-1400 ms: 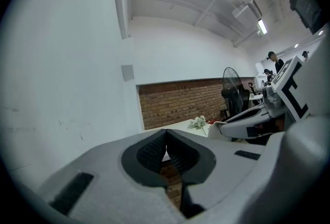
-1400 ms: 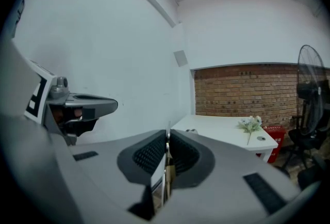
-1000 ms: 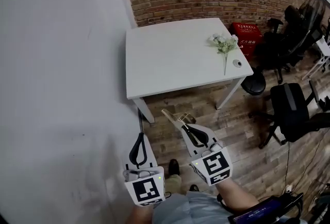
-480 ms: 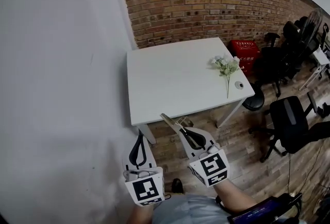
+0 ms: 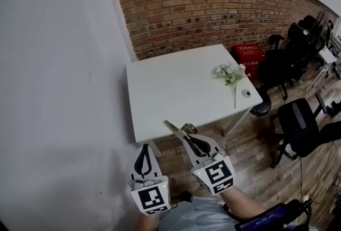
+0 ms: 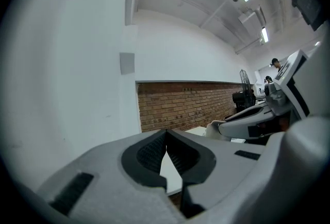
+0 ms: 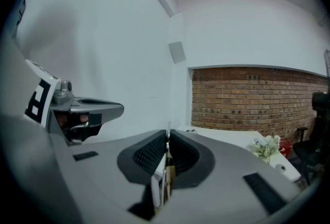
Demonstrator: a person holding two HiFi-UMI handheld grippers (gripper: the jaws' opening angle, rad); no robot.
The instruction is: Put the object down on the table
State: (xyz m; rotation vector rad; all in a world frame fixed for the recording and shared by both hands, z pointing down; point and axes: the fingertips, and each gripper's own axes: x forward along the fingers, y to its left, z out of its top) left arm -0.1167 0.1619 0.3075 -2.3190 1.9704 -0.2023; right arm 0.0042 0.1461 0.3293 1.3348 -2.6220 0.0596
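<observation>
Just short of the white table [image 5: 170,91], the right gripper [image 5: 186,136] is pinching a thin brass-coloured strip [image 5: 172,127]. In the head view its tip is now overlapping the table's near edge, where a second back it was showing over plank floor [image 5: 250,155]. The person is closing in, so the set-down looks near but not begun. The left gripper [image 5: 144,146] is pressing together on nothing. A white flower sprig [image 5: 232,73] is lying near the tabletop's right edge, with a brick wall [image 5: 213,6] behind and black office chairs [image 5: 301,118] to the right.
</observation>
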